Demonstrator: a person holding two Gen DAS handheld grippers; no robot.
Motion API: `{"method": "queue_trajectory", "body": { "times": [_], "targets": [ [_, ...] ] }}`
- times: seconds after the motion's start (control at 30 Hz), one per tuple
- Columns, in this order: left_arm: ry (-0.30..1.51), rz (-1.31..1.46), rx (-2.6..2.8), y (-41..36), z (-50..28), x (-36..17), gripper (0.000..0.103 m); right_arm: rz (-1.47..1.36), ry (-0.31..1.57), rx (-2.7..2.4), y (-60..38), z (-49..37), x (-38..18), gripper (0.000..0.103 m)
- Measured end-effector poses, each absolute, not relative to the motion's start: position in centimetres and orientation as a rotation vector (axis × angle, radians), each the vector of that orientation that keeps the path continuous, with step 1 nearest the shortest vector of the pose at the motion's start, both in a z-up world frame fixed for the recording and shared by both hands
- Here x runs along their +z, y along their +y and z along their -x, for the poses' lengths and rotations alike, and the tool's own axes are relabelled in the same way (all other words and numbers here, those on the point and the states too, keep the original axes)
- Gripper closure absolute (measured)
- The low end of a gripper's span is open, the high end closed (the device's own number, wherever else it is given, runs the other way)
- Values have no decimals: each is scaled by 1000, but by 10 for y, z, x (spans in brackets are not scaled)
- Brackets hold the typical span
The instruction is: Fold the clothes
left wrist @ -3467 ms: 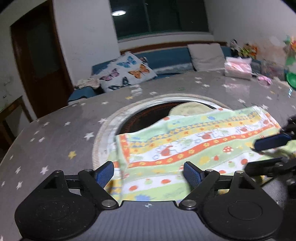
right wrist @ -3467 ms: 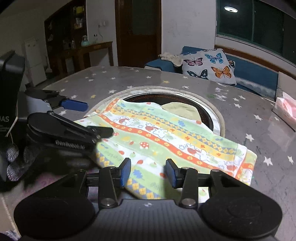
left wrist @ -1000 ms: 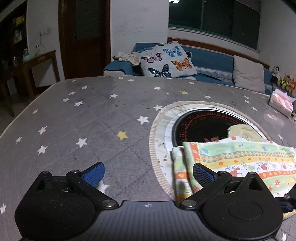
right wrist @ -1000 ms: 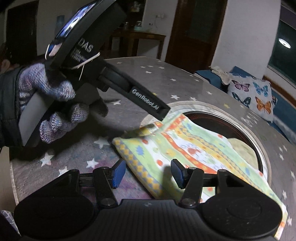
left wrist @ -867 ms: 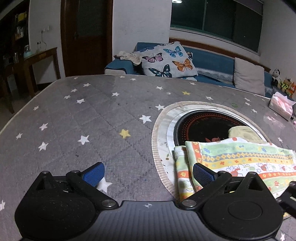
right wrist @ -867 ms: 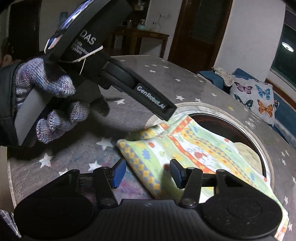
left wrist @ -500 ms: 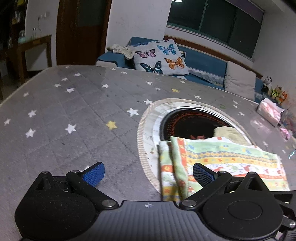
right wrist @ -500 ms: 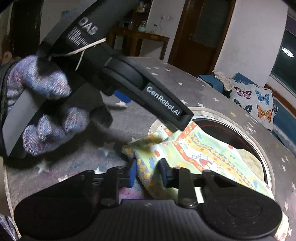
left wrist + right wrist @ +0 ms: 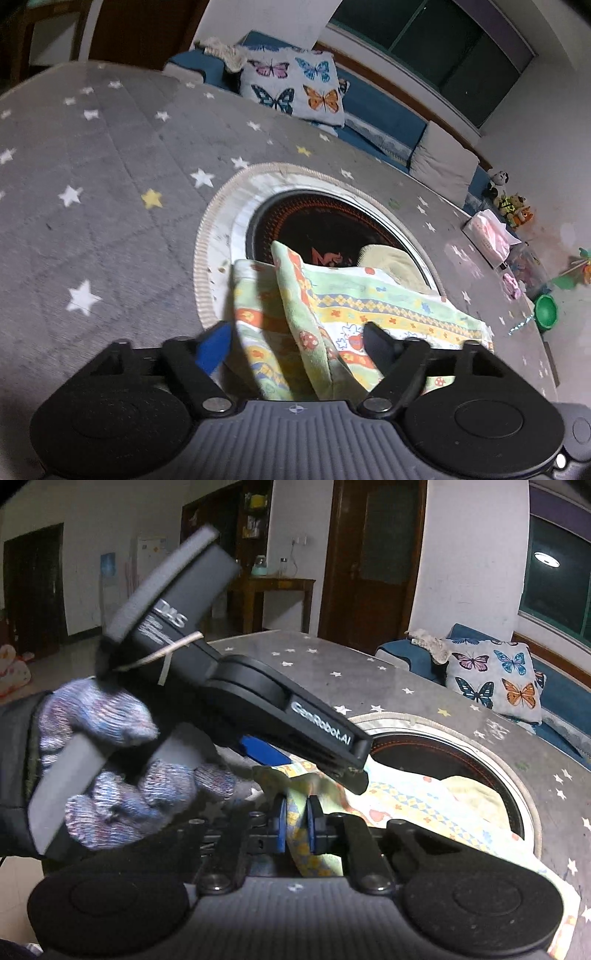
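A green, yellow and orange patterned cloth (image 9: 332,306) lies on the grey star-print table, partly over a round dark inset. One edge of it is raised into a ridge that runs between my left gripper's (image 9: 295,343) fingers, which stand open around it. My right gripper (image 9: 295,823) is shut on the near corner of the cloth (image 9: 424,808). The left gripper tool (image 9: 280,716), held in a gloved hand (image 9: 110,760), shows in the right wrist view just above that corner.
A round dark inset (image 9: 325,229) with a pale rim sits mid-table, with a yellowish cloth (image 9: 391,262) in it. A tissue pack (image 9: 491,236), a green bowl (image 9: 546,310) and toys are at the far right. A butterfly cushion (image 9: 295,88) lies on the sofa behind.
My right gripper closed on the cloth's corner. My left gripper moved right and forward so the raised cloth edge now lies between its open fingers.
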State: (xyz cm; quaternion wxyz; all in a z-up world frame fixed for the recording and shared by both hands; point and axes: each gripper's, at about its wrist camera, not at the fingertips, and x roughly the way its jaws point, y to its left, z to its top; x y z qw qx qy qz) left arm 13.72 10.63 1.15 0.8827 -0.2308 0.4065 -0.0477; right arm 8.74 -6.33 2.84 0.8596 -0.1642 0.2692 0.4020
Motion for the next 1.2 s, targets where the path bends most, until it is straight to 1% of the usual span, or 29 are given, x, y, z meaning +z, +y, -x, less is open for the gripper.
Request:
{"method": "queue_trajectory", "body": {
  "times": [0.03,0.07,0.13,0.23,0.3,0.47,0.8,0.83,0.9,1.07,1.13,1.17,1.2],
  "targets": [
    [849,489,-100,106,-138,10,51,341,565,847,-65,-87,29,93],
    [854,494,-100,106,-139,8,58,338,567,850,-66,-86,29,93],
    [862,500,-103,106,-141,5,74,333,572,857,-69,-85,28,93],
    [859,472,-92,103,-141,3,83,305,587,866,-75,-84,28,92],
    [857,453,-88,102,-141,3,85,280,594,847,-86,-87,30,92],
    [853,442,-86,101,-141,3,85,222,624,738,-121,-104,27,91],
    [847,417,-82,98,-141,3,85,128,713,447,-195,-157,-2,90],
    [847,413,-82,97,-141,3,85,122,711,430,-199,-161,-4,88],
    [847,405,-81,96,-141,3,85,113,704,388,-211,-165,-5,81],
    [846,393,-79,95,-142,3,85,90,695,309,-233,-172,-5,77],
    [846,388,-77,95,-143,3,85,76,691,282,-241,-174,-4,70],
    [846,385,-76,95,-143,3,85,71,690,269,-243,-175,-4,63],
    [846,383,-75,94,-143,3,85,66,689,255,-246,-176,-4,62]
  ]
}}
